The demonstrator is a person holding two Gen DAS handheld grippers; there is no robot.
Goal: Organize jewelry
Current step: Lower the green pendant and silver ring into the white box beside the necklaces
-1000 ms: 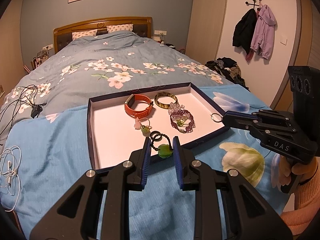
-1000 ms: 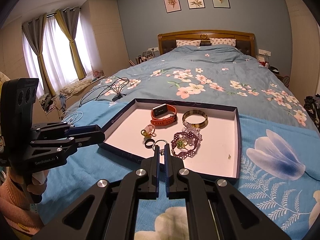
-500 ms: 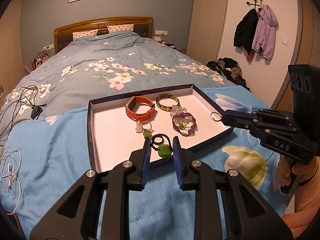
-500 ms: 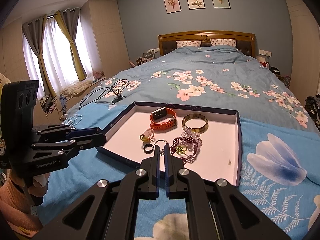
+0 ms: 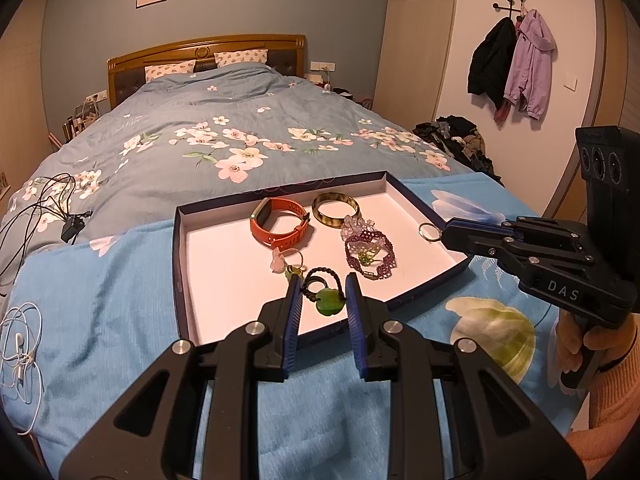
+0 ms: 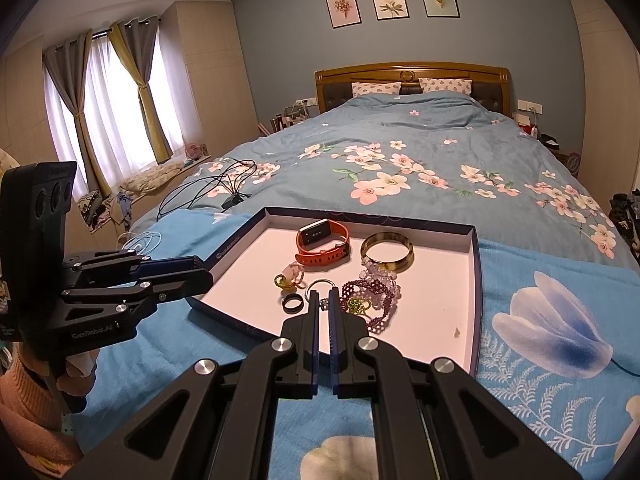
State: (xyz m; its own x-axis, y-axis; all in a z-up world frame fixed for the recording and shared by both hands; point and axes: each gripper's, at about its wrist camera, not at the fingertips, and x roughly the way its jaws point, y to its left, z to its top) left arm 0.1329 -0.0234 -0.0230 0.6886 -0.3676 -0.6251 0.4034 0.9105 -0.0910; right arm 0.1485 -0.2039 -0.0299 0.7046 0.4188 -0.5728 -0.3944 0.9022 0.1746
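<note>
A shallow dark-rimmed tray (image 5: 182, 272) (image 6: 476, 280) with a white floor lies on the bed. In it are an orange smartwatch (image 5: 278, 224) (image 6: 322, 240), a brown bangle (image 5: 335, 208) (image 6: 387, 249), a purple beaded bracelet (image 5: 370, 254) (image 6: 370, 300), a small pink and green charm (image 5: 285, 262) (image 6: 289, 276) and a black ring (image 6: 291, 303). My left gripper (image 5: 320, 294) is open around a green pendant on a black cord (image 5: 326, 296), just over the tray's near rim. My right gripper (image 6: 324, 300) (image 5: 442, 234) is shut on a silver ring (image 6: 320, 285) (image 5: 428, 231), above the tray's right edge.
The tray rests on a light blue floral cloth (image 5: 120, 320) over a flowered duvet (image 5: 240, 140). Black cables and a charger (image 5: 48, 212) and white earphones (image 5: 20, 344) lie to the left. Clothes are heaped on the floor at the right (image 5: 460, 140).
Both grippers keep their hold and state. The tray and jewelry sit slightly farther up in both views, a small drift of the cameras; nothing was picked up or released.
</note>
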